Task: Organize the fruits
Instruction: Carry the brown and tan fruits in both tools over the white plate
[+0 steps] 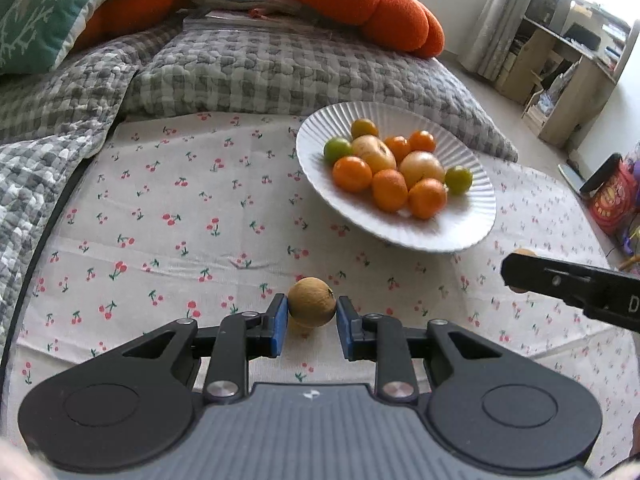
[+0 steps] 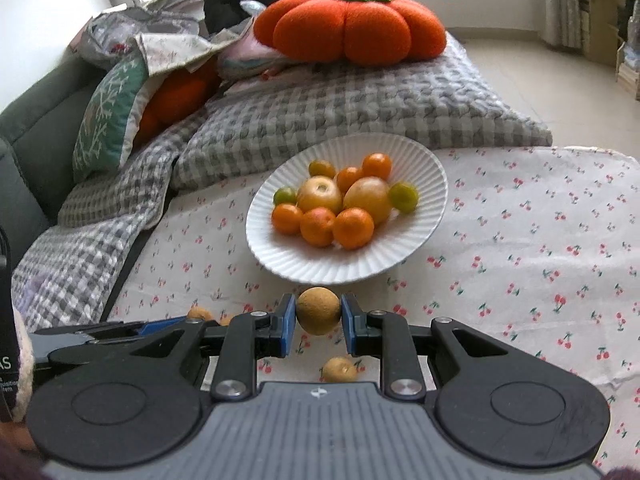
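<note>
My left hand-held gripper (image 1: 311, 320) has its blue-padded jaws narrowed around a small round tan-brown fruit (image 1: 312, 302); both pads look to be touching its sides, and the fruit seems to sit on the white cloth printed with red cherries (image 1: 168, 216) that covers the surface. From that camera, the shallow white ribbed plate (image 1: 424, 236) lies ahead and to the right, well apart from the fruit. It carries a pile of orange citrus, two larger yellowish apple-like fruits and a few small green ones.

My right hand-held gripper (image 2: 318, 322) is clamped on a second small round tan-brown fruit (image 2: 318, 316), held clear of the cloth, just in front of the plate's near rim (image 2: 320, 276). Below it, between the fingers, another small tan fruit (image 2: 339, 369) lies on the cloth. Off to the left in this view I see the left tool from the side, with one more tan fruit (image 2: 200, 313) near its tip.

Behind the plate lies a grey-and-white checked quilt (image 2: 320, 112), and on it a plush orange pumpkin-shaped cushion with a green top (image 2: 352, 26)
</note>
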A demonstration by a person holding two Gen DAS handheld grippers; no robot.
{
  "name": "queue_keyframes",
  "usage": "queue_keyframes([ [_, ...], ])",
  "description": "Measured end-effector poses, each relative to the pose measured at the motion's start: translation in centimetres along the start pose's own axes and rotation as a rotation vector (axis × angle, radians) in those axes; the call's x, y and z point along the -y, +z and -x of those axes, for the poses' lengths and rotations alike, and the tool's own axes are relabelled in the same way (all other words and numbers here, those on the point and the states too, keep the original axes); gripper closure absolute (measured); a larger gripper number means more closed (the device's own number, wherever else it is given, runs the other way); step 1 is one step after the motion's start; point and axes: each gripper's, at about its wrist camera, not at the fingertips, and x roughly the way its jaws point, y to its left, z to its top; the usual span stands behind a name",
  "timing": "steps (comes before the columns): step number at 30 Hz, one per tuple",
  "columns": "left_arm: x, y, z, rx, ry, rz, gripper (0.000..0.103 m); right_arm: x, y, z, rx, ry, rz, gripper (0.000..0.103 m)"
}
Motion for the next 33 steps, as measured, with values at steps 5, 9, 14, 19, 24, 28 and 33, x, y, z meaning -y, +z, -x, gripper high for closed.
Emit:
queue_keyframes([
  [5,-0.7,2.3,0.7,0.055,0.004,0.039,0.084,1.6,1.5,0.7,0.05,-0.005,-0.043,0.081],
  [9,-0.3,4.1,-0.2,0.075,-0.007,0.057,0.084,3.1,2.6,0.4,0.082,-0.015,-0.075,0.081],
  [14,1.2,5.2,-2.1,0.071,-0.046,0.066,0.083,4.7,3.6,-1.2,0.094,-0.036,-0.094,0.081],
  [19,2.6,5.7,-3.8,0.069,-0.074,0.042,0.083,5.6,4.0,-2.8,0.08,-0.043,-0.1,0.081],
  [24,2.7,6.1,-5.1,0.074,-0.07,0.012,0.083,5.5,4.4,-4.0,0.076,-0.046,-0.083,0.081],
  [28,2.6,5.9,-6.4,0.062,-0.083,-0.005,0.083,5.3,4.1,-5.2,0.055,-0.058,-0.053,0.081],
  [33,2.8,5.9,-6.7,0.072,-0.093,-0.034,0.083,5.2,4.0,-6.0,0.038,-0.066,-0.043,0.081],
])
